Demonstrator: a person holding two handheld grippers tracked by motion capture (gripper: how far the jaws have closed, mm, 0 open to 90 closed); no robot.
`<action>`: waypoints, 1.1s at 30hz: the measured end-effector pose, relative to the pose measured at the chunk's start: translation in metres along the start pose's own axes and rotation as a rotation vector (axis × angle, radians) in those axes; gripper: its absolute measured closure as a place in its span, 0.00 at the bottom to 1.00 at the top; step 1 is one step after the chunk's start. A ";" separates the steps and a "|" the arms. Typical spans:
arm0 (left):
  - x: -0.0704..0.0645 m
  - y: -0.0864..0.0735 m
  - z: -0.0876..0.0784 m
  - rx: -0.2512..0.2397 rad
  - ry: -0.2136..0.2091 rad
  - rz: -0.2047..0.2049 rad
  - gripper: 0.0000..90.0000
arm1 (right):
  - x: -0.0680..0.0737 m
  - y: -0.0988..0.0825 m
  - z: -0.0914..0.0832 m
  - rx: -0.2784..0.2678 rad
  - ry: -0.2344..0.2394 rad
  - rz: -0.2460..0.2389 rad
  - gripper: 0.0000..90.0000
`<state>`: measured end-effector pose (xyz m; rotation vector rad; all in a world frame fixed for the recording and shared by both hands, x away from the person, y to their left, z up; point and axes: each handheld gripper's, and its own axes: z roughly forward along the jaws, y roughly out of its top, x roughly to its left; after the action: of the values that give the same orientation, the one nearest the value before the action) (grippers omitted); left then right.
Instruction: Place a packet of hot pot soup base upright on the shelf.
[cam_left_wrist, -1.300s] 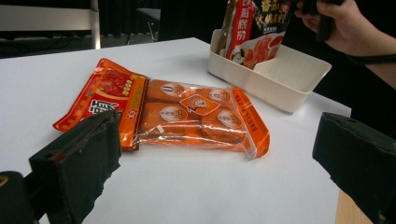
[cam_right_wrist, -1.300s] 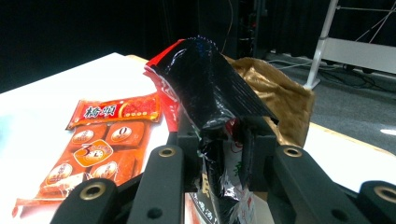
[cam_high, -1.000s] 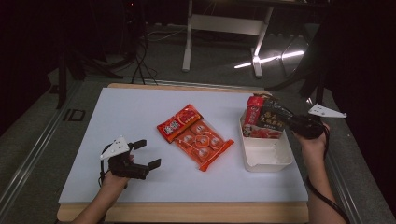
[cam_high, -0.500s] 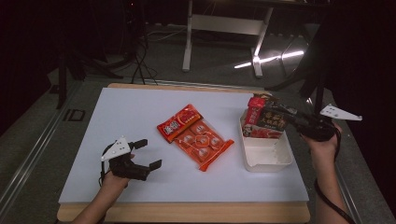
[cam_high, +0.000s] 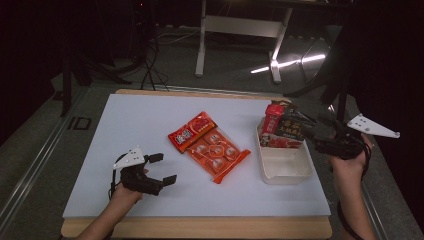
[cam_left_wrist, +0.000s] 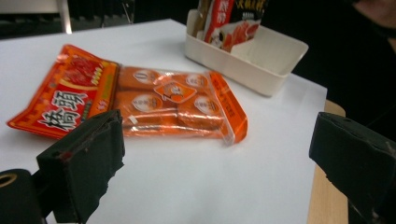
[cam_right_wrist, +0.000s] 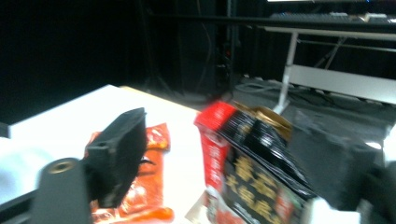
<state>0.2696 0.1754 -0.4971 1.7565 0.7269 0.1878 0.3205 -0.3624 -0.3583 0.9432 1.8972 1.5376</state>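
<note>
Two orange snack packs (cam_high: 210, 147) lie beside the white bin (cam_high: 285, 170)

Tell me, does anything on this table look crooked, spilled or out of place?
Nothing is spilled or damaged. The black packet and red packet stand crammed at the far end of the white tray, leaning and poking above its rim. The two orange snack packs lie overlapping, askew on the white mat.

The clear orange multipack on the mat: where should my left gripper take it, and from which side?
Take the orange multipack by its near flat sealed end, coming in low from the left gripper's side; it lies flat, and the middle bulges with sachets.
</note>
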 end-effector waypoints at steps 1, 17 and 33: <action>-0.001 0.001 0.001 0.013 -0.010 0.000 0.04 | 0.004 0.002 -0.001 -0.008 0.011 0.004 0.15; 0.006 0.023 0.025 0.116 -0.021 -0.003 0.17 | 0.070 -0.022 0.000 0.014 0.126 0.032 0.16; 0.014 0.055 0.078 0.170 0.016 0.000 0.49 | 0.107 -0.065 0.003 0.071 0.212 0.099 0.16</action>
<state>0.3387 0.1120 -0.4752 1.9178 0.7732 0.1439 0.2437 -0.2843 -0.4189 0.9501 2.0919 1.6960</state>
